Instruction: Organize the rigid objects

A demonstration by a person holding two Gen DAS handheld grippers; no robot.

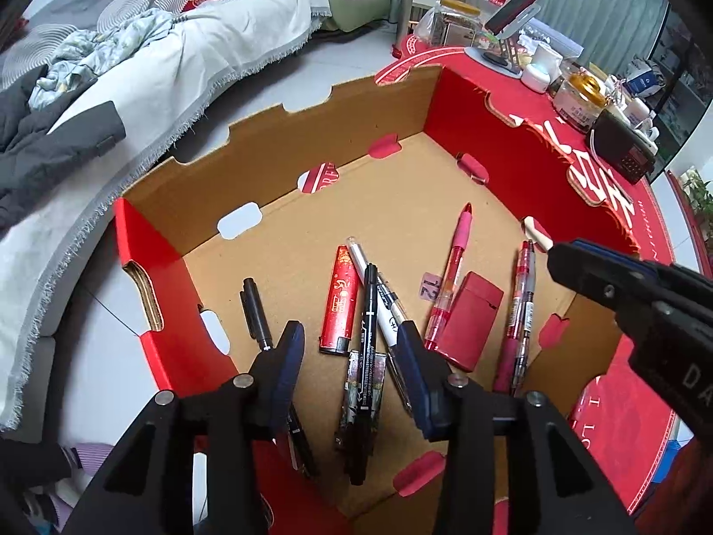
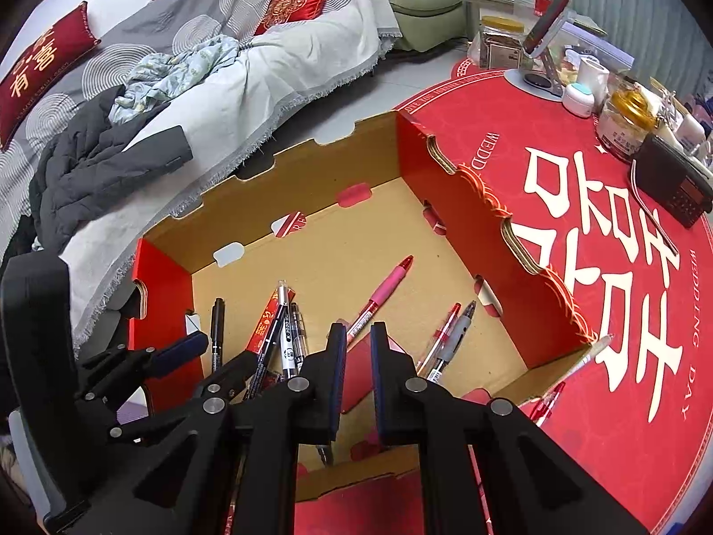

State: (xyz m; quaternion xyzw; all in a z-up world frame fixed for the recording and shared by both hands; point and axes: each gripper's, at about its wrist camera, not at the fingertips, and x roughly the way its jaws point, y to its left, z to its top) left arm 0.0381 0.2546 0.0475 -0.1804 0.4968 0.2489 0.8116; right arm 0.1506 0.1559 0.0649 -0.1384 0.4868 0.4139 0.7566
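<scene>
While the left tongs [image 1: 352, 347] gaped empty over the box's [image 1: 276, 165] pens [image 1: 370, 307], the closed right tongs [image 2: 358, 343] should have fetched the 2 tabletop-edge pens [image 2: 550, 399].

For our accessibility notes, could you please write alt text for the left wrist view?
The left gripper, jaws open, points down into a red cardboard box holding pens, a red lighter and a small red case. The right gripper enters from the right.

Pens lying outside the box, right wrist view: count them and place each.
2. A white pen lies on the red tablecloth by the box's corner; a red pen lies nearer the camera. The right gripper may hide more.
</scene>
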